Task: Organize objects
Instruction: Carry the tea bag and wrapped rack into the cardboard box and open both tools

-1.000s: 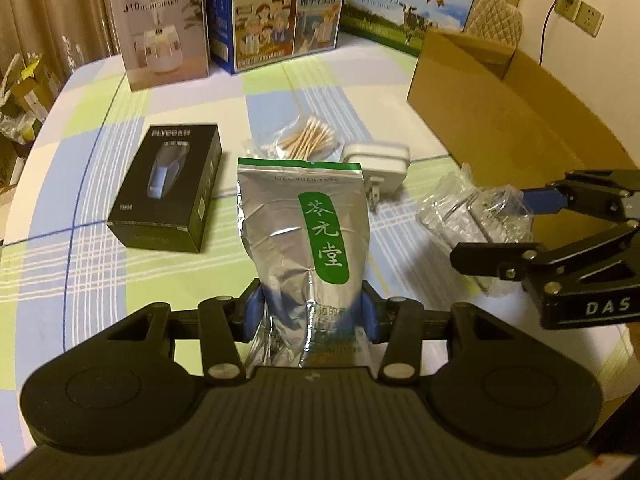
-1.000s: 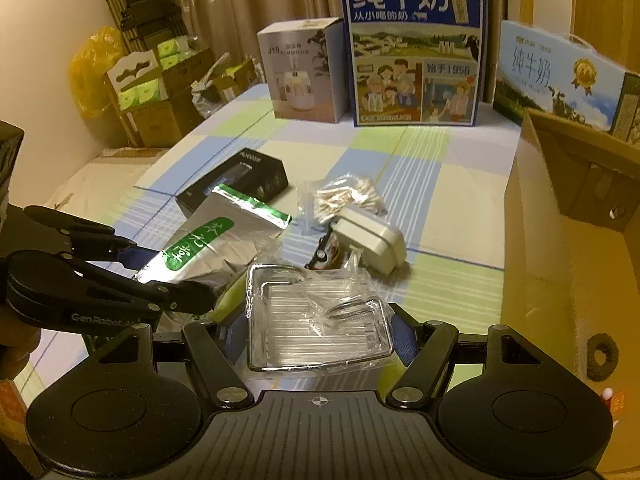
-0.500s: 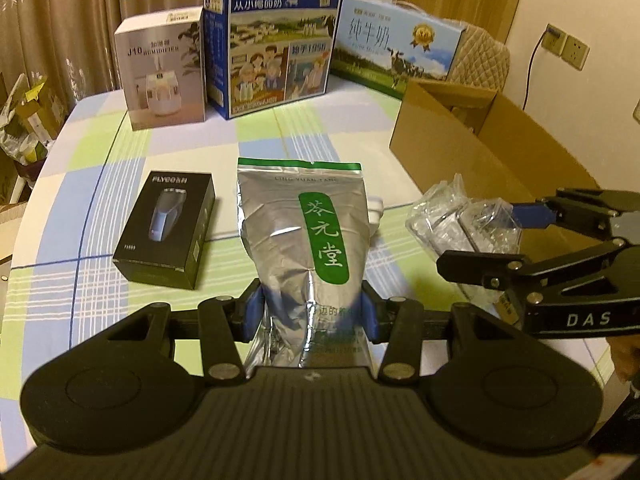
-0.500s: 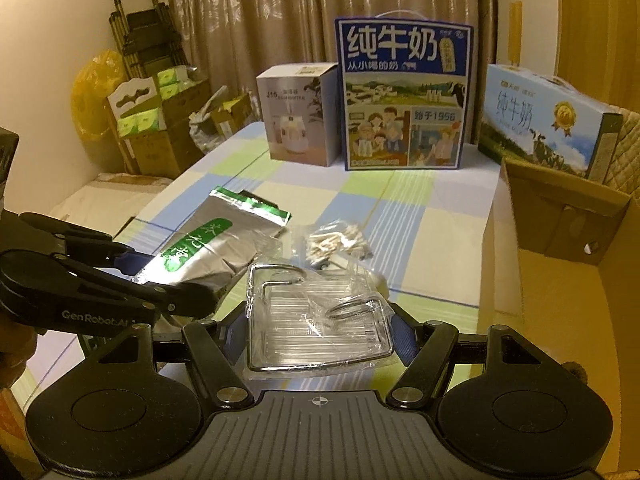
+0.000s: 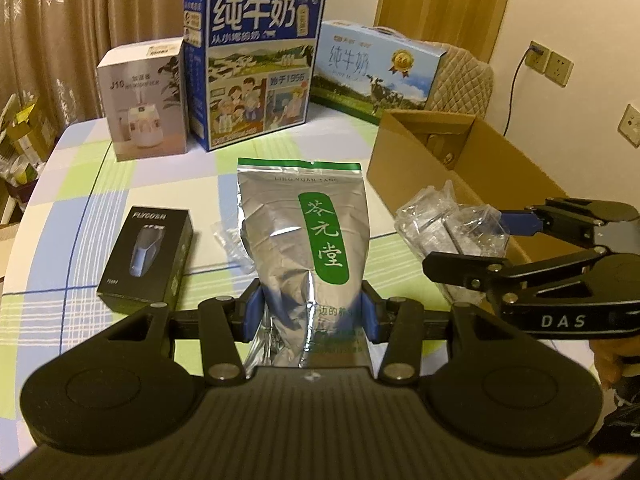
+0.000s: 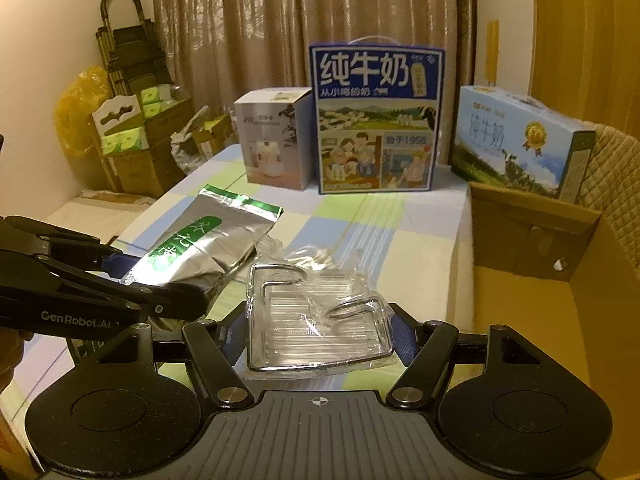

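two items in hand: one per gripper, both lifted off the table (image 5: 120, 184).
foil pouch (image 5: 308, 248): silver with a green label, upright between the blue pads of the left gripper (image 5: 310, 316), which pinches its lower part from both sides; in the left wrist view it fills the centre, with the top seal at 12 o'clock.
wrapped metal rack (image 6: 316, 320): a wire tray in clear film, held level by the right gripper (image 6: 318, 336), its pads pressed onto the rack's two side edges.
cardboard box (image 6: 560, 280): open-topped, at 3 o'clock in the right wrist view and 2 o'clock in the left; inside looks bare, though the floor is only partly seen.
step in hand: judged to be carrying both items to the box.
how to do it well: the right gripper is nearer, so the rack should go first, kept level and brought over the near wall before it goes down; the film is slippery, so the squeeze should hold until it rests on the floor. the pouch, gripped low, may flop at the top, so it should be laid flat rather than dropped.
left on the table: black shaver box (image 5: 146, 256) at 9 o'clock of the pouch, a small clear bag (image 5: 228, 236) just beside it.
far edge: a white box (image 5: 146, 96) and two milk cartons (image 5: 256, 76) at 12 o'clock, well apart.
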### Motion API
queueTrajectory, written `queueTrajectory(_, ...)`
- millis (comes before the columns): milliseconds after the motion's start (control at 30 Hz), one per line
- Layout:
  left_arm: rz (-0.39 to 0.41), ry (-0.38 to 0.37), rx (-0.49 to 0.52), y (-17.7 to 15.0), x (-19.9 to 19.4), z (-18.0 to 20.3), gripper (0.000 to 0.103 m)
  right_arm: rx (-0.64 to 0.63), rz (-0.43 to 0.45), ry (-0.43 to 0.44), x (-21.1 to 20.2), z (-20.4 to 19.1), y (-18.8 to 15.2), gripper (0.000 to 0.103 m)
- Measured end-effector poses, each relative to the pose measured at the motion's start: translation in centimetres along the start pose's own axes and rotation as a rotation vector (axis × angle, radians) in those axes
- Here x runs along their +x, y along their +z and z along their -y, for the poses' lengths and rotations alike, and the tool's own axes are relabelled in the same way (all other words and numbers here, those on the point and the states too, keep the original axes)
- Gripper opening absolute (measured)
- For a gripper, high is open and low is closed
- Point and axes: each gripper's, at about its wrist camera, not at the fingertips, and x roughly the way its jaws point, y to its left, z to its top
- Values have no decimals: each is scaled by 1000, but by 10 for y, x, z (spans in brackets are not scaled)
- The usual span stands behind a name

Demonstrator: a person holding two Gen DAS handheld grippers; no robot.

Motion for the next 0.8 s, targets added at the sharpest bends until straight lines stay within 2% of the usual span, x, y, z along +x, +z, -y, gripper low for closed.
queueTrajectory(300, 28, -32, 3, 12, 0, 18, 43, 48, 45, -46, -18, 22, 9, 67)
queueTrajectory(800, 54, -117, 56, 35, 13, 74, 43, 152, 95, -231, -50, 78, 2, 67)
